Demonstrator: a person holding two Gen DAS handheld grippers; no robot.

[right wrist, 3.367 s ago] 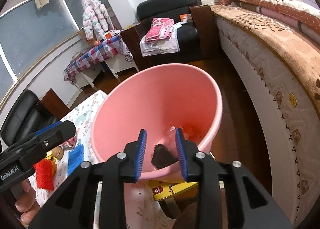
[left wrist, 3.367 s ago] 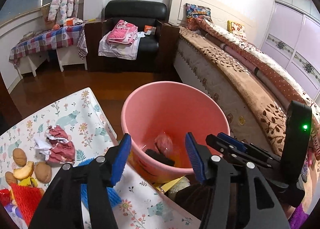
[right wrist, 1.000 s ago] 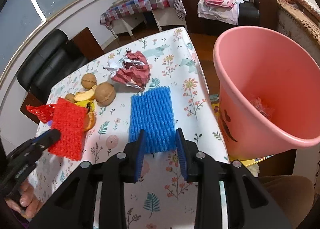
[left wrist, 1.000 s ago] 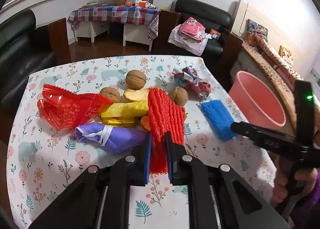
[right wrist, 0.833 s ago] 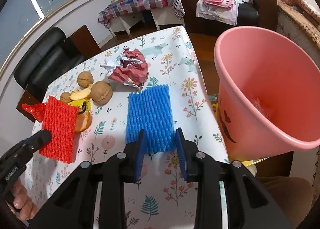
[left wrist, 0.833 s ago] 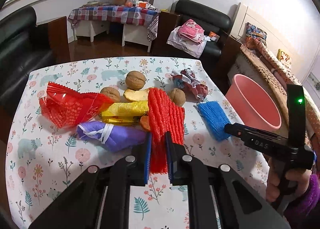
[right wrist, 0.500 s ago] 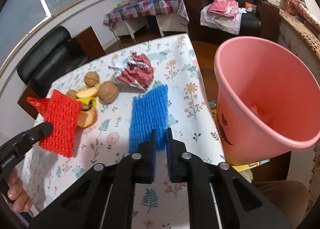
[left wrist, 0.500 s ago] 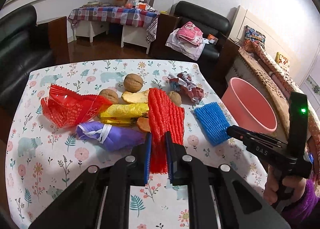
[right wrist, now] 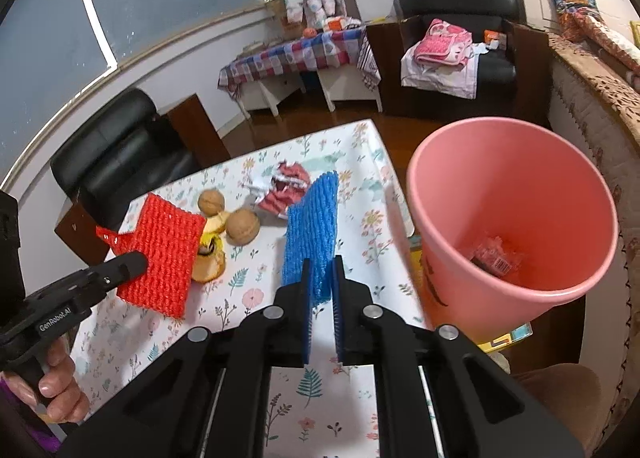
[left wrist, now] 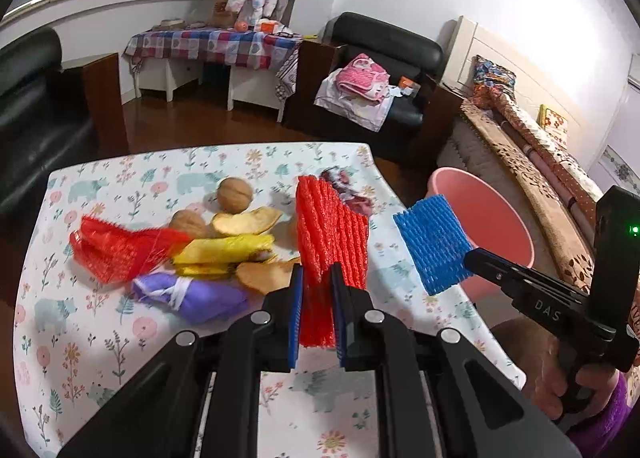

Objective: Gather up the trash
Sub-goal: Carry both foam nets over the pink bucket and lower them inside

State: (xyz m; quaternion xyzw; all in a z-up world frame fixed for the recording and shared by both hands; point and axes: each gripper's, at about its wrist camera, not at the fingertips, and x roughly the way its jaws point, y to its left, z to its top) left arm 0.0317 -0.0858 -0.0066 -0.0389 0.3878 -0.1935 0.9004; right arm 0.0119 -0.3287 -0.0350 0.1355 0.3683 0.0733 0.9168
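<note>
Floral table (left wrist: 120, 338), both hand-held grippers raised, clamping nets

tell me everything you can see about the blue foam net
The blue foam net is a flat rectangular sleeve of ribbed, meshy foam, bright blue and soft-looking. The right tool is shut on its lower edge, holding it upright and lifted off the floral table. In the left view it hangs tilted in front of the pink bin, not yet over the opening. Nothing else seems to touch it. The crumpled red wrapper lies behind it.
</note>
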